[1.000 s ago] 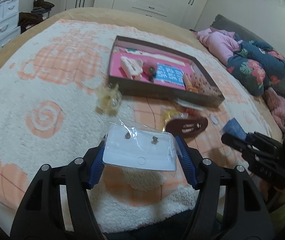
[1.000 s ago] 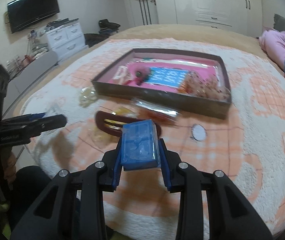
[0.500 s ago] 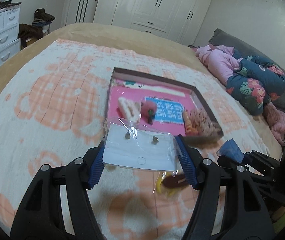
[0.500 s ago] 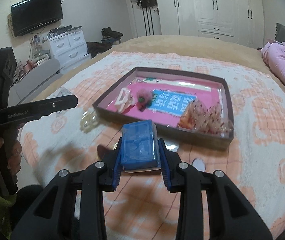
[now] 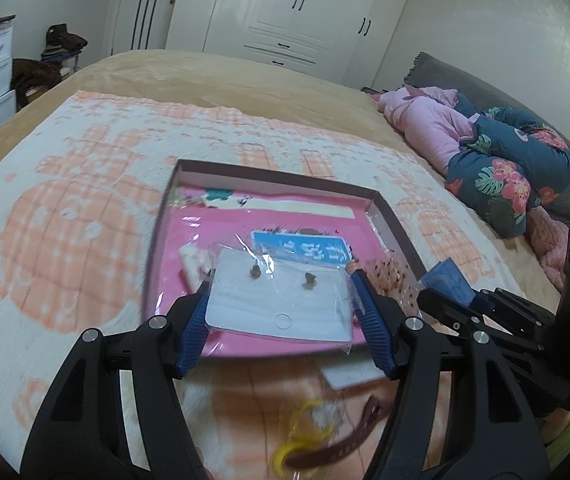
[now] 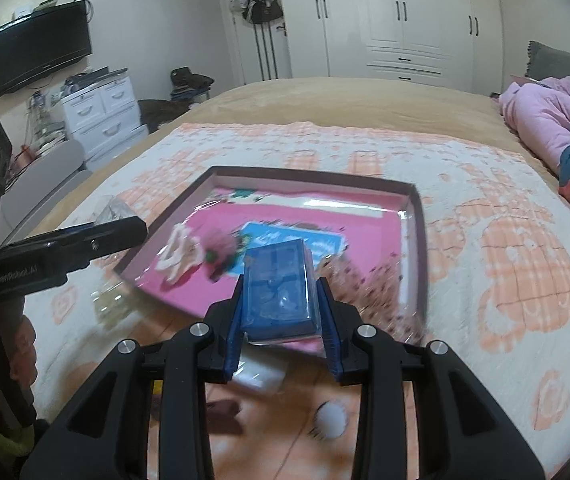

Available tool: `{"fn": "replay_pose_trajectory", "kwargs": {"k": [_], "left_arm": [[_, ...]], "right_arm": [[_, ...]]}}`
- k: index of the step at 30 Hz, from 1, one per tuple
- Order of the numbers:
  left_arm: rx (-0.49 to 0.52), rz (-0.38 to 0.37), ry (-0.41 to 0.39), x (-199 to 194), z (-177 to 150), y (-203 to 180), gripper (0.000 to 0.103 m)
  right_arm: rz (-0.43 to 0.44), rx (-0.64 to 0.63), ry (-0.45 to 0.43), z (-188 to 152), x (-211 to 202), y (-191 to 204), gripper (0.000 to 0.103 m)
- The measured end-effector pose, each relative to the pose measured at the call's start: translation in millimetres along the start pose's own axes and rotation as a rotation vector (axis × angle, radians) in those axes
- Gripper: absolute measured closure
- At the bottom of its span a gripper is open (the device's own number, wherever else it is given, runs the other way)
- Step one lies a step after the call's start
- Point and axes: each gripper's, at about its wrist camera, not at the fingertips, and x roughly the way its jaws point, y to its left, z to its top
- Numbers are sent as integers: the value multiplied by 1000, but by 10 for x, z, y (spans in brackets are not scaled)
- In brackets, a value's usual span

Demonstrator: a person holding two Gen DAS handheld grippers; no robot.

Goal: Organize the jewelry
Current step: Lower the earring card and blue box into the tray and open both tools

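Blanket covers bed; wardrobe behind

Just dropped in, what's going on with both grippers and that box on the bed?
A person is sorting jewelry on a bed, a gripper in each hand. The left gripper is clamped on a clear bag holding an earring card. The right gripper is clamped on a small blue box. Both are held above the shallow brown tray with the pink liner; neither item is set down yet. A hair clip lies on the blanket in front of the tray.
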Motion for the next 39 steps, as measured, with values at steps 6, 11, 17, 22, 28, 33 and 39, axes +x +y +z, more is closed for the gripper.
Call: {"fn": "replay_pose_trajectory", "kwargs": {"k": [6,11,17,22,28,33,39], "left_arm": [[32,0,38,314,75,-63,47],[42,-4,72,541,81,-89,47],[31,-12,103,747,74,-60,46],[17,-19,119,865,61,-60,45],[32,-10,125,908,41,-94,37],[21,-10,118,904,38,-72,34],[2,-4,95,822,34,-12,26]], "right_arm": [[-42,27,26,59,214,-220,71],[-77,43,50,50,377,-371,71],[-91,73,78,49,551,-533,71],[-91,77,102,56,707,-565,71],[-81,108,111,25,768,-610,70],[-78,105,90,12,697,-597,61],[-82,96,68,-12,572,-558,57]]}}
